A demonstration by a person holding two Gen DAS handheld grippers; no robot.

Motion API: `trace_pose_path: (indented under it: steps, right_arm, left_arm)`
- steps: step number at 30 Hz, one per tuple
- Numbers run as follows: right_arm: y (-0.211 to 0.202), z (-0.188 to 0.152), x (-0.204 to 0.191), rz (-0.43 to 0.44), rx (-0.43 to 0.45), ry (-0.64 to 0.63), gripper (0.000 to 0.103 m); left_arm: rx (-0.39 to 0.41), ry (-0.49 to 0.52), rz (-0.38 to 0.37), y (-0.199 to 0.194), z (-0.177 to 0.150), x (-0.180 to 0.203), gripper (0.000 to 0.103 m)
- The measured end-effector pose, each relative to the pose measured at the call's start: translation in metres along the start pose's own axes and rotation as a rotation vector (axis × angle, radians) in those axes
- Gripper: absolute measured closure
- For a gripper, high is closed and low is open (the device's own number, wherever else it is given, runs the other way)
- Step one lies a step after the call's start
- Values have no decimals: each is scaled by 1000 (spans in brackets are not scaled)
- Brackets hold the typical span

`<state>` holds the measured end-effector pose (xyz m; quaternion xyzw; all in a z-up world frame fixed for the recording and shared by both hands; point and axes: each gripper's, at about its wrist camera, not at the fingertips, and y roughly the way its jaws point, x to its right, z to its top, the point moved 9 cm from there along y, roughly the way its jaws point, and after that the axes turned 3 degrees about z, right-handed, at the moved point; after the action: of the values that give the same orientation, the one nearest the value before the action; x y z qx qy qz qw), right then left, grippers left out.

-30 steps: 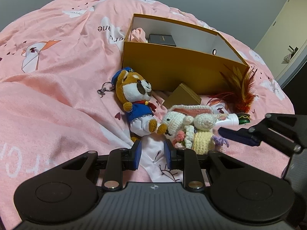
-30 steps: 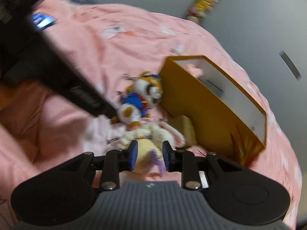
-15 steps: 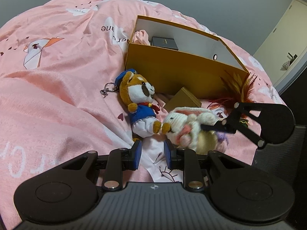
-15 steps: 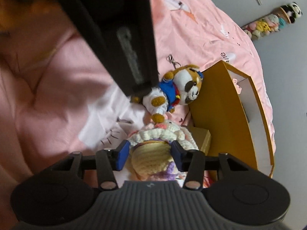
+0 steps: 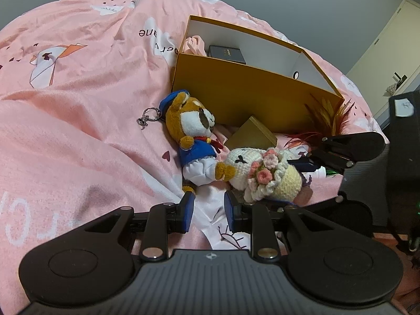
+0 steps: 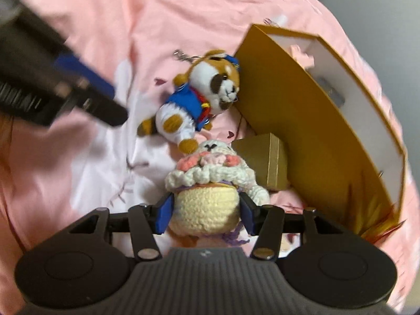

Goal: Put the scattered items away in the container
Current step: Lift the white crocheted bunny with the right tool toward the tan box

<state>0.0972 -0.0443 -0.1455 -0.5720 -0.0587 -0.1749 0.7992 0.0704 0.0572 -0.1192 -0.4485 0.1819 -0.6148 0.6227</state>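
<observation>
My right gripper (image 6: pixel 206 214) is shut on the yellow body of a crocheted bunny (image 6: pixel 207 183), which also shows in the left wrist view (image 5: pixel 262 176) with the right gripper (image 5: pixel 296 183) around it. A plush dog in a blue suit (image 5: pixel 194 141) lies next to it on the pink bedspread and shows in the right wrist view (image 6: pixel 204 99). The open yellow box (image 5: pixel 249 89) stands behind them. My left gripper (image 5: pixel 208 215) is open and empty, just in front of the dog's feet.
A small gold box (image 5: pixel 252 135) leans against the yellow box's front wall. A red-brown feather toy (image 5: pixel 325 120) lies at the box's right corner. Inside the box are a black case (image 5: pixel 227 53) and pink cloth (image 5: pixel 193 46). The bed drops off at the right.
My right gripper has swung in from the right and closed around the bunny's body. The bunny has rolled and shifted. My left gripper has stayed put.
</observation>
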Motion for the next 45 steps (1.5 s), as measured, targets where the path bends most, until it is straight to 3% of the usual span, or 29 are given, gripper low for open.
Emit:
trace_pose_path:
  steps: [4,10,16,22,27,34,39,42,45]
  right_arm:
    - [4,-1,0,-20,2,36,53]
    - [-10,-9,9,-8,73,200,58]
    - [-50,-11,21,-37,246,356,58]
    - [-83,-15,53,-155,383,472,58]
    - [-82,-23,64,-159,418,531,58]
    - [-71,-35,66,-134,432,577,58]
    - [-55,-47,74,-95,419,644,57]
    - [-47,-51,76,-69,421,668,57]
    - [-44,-53,78,-49,430,677,57]
  left_arm:
    - [-3,0,4,1,0,-1,75]
    - [1,18,-10,3,2,3,75]
    - [40,63,-6,4,11,15,75]
    - [71,103,19,12,25,35,69]
    - [91,122,50,29,33,52,53]
    - [32,132,188,61,31,49,53]
    - [-1,82,287,66,26,26,52]
    - [-38,14,281,72,23,14,47]
    - [-40,17,297,78,26,16,47]
